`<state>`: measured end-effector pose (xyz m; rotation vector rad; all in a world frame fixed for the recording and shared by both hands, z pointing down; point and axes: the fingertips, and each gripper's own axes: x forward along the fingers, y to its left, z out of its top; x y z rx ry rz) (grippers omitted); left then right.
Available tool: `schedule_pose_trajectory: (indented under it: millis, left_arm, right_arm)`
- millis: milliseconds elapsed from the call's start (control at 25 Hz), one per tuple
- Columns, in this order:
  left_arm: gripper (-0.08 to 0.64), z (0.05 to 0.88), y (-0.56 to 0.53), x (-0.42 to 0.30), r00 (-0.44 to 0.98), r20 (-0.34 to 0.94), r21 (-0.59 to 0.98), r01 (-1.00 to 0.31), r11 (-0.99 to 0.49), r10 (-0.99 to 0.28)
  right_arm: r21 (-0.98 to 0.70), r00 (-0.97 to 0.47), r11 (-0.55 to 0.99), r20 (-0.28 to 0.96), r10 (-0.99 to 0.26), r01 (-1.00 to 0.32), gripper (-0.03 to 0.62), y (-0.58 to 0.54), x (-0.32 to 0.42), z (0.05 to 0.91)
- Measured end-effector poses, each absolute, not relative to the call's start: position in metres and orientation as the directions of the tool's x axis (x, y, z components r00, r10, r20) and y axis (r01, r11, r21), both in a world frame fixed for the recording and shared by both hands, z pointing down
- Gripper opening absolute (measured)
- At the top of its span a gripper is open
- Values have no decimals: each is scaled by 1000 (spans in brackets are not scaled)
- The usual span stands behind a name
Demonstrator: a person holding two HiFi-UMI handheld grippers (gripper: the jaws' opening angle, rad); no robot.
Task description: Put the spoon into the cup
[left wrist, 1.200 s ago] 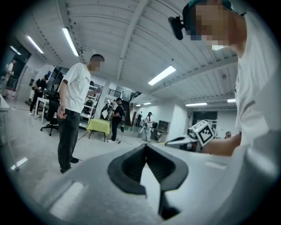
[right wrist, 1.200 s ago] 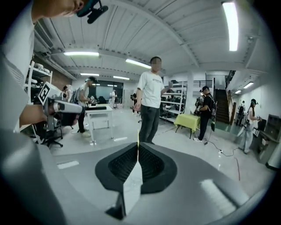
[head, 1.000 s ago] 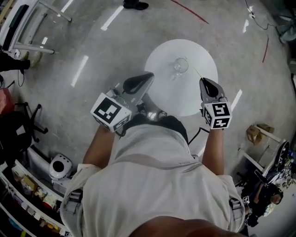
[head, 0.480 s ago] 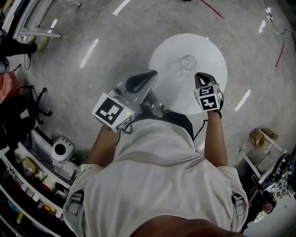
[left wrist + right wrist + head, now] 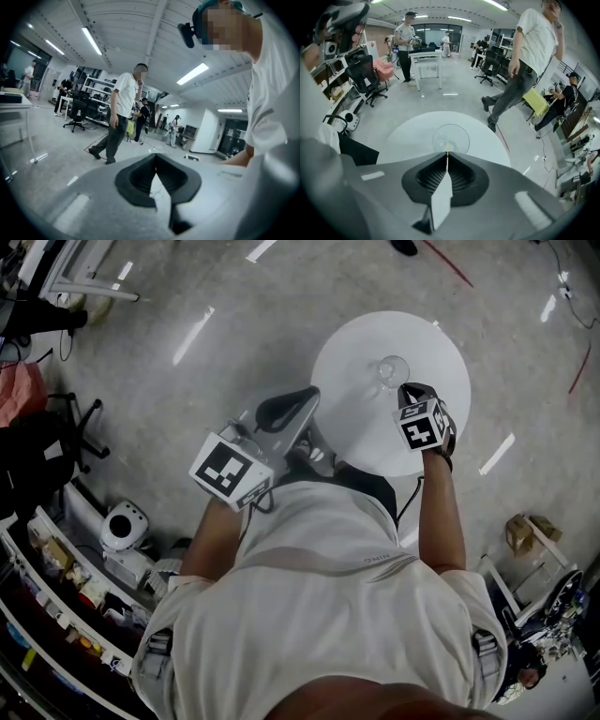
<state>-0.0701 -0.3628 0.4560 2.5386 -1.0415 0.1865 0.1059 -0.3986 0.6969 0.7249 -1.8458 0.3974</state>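
Two grippers are in our hands above a round white table (image 5: 352, 418). The right gripper (image 5: 406, 392) points steeply down over the table's near right part, just beside the clear cup (image 5: 391, 368), which stands upright on the tabletop away from the edges.

In the right gripper view its jaws are pinched almost together on the spoon (image 5: 447, 158). Only a thin pale sliver of the spoon shows, rising from the jaw tips. That sliver lines up with the cup's round mouth (image 5: 451, 137). We cannot tell whether the spoon's far end is inside the glass or only above it. From the head view we cannot make the spoon out at all.

Our left gripper (image 5: 302, 397) hangs off the table's left edge, over the grey floor (image 5: 187, 381) and well apart from the cup. In its own view the left gripper (image 5: 155, 158) has its jaw tips meeting with nothing held between them. A person (image 5: 123, 112) walks across the room beyond it.
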Motion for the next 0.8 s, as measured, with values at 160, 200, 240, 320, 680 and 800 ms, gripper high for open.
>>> schedule_pose_trajectory:
  millis: [160, 200, 240, 320, 680, 800]
  left_arm:
    - [2, 457, -359, -79, 706, 269, 303, -707, -639, -655]
    - [2, 457, -359, -81, 706, 270, 303, -708, -638, -655]
    - [2, 458, -358, -82, 705, 270, 304, -708, -637, -656]
    - [2, 458, -356, -82, 706, 269, 306, -708, -637, -655]
    - [2, 457, -352, -96, 702, 267, 304, -711, -633, -660]
    - [2, 455, -350, -101, 704, 264, 300, -709, -638, -659]
  right_arm:
    - [65, -234, 770, 934, -272, -635, 14, -395, 101, 703]
    - [66, -232, 771, 934, -271, -634, 14, -395, 99, 705]
    - [68, -230, 772, 935, -270, -632, 14, -394, 97, 706]
    - [71, -226, 773, 936, -270, -630, 14, -393, 97, 707]
    - [89, -215, 769, 934, -285, -633, 106, -396, 87, 707]
    - [101, -224, 754, 922, -316, -649, 133, -400, 83, 696]
